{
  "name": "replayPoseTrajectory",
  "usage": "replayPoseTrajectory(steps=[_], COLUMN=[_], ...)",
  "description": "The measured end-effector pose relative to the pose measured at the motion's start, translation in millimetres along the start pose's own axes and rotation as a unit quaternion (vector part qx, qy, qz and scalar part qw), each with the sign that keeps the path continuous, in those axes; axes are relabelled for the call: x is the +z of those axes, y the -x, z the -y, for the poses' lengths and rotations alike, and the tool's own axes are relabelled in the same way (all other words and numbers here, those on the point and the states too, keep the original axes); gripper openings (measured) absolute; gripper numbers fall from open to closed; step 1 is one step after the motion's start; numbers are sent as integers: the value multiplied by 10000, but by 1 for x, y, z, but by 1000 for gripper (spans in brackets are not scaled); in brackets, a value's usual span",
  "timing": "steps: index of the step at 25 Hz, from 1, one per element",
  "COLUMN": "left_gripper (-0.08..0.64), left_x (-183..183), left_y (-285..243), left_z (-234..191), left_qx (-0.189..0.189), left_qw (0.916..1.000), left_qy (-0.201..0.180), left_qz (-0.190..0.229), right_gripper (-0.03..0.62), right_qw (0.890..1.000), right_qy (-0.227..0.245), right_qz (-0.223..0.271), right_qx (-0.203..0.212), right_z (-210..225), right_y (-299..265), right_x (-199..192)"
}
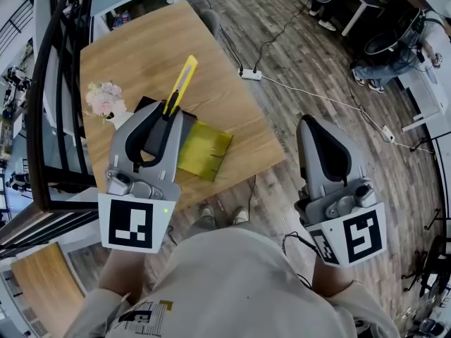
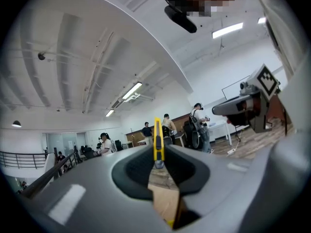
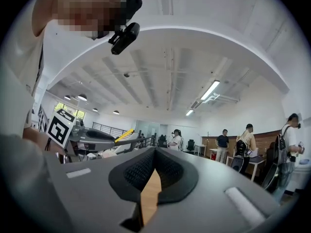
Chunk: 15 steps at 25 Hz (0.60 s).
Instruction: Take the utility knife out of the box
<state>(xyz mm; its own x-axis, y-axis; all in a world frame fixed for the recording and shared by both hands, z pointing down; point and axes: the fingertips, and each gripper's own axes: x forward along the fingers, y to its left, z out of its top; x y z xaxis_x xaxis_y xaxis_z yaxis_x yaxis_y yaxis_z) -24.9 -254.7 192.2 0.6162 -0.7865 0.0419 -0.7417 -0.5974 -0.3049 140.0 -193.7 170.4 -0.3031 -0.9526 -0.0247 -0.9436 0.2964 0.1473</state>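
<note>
My left gripper point(image 1: 168, 115) is shut on the lower end of a yellow utility knife point(image 1: 182, 83), whose long body sticks out past the jaws, high above the wooden table point(image 1: 134, 41). In the left gripper view the knife point(image 2: 157, 140) stands upright between the pads. The open yellow-olive box point(image 1: 206, 151) lies on the table near its front edge, just right of that gripper. My right gripper point(image 1: 316, 122) hangs over the floor to the right, tips together with nothing between them point(image 3: 154, 149). From its view the left gripper point(image 3: 95, 136) and the knife point(image 3: 125, 134) show at the left.
A bunch of pale pink flowers point(image 1: 104, 101) sits on the table's left side, beside a dark item point(image 1: 144, 105) half hidden under my left gripper. A black railing point(image 1: 49, 83) runs along the left. A power strip point(image 1: 251, 74) with cables lies on the floor.
</note>
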Motion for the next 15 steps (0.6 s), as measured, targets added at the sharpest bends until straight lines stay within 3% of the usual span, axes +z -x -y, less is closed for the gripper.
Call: replayPoseTrajectory(steps=[9, 15], left_gripper=[64, 64], left_x=[-29, -33], left_y=[12, 14], left_z=[11, 4], left_qx=[-152, -173], left_qw=[9991, 9986], left_qy=[205, 325], left_qz=[-341, -370], right_gripper=[0, 0], right_qw=[9985, 9973], right_qy=[-74, 268], right_qz=[-494, -625], right_qx=[245, 280], right_z=[-20, -28], right_y=[-4, -11], right_x=[-40, -45])
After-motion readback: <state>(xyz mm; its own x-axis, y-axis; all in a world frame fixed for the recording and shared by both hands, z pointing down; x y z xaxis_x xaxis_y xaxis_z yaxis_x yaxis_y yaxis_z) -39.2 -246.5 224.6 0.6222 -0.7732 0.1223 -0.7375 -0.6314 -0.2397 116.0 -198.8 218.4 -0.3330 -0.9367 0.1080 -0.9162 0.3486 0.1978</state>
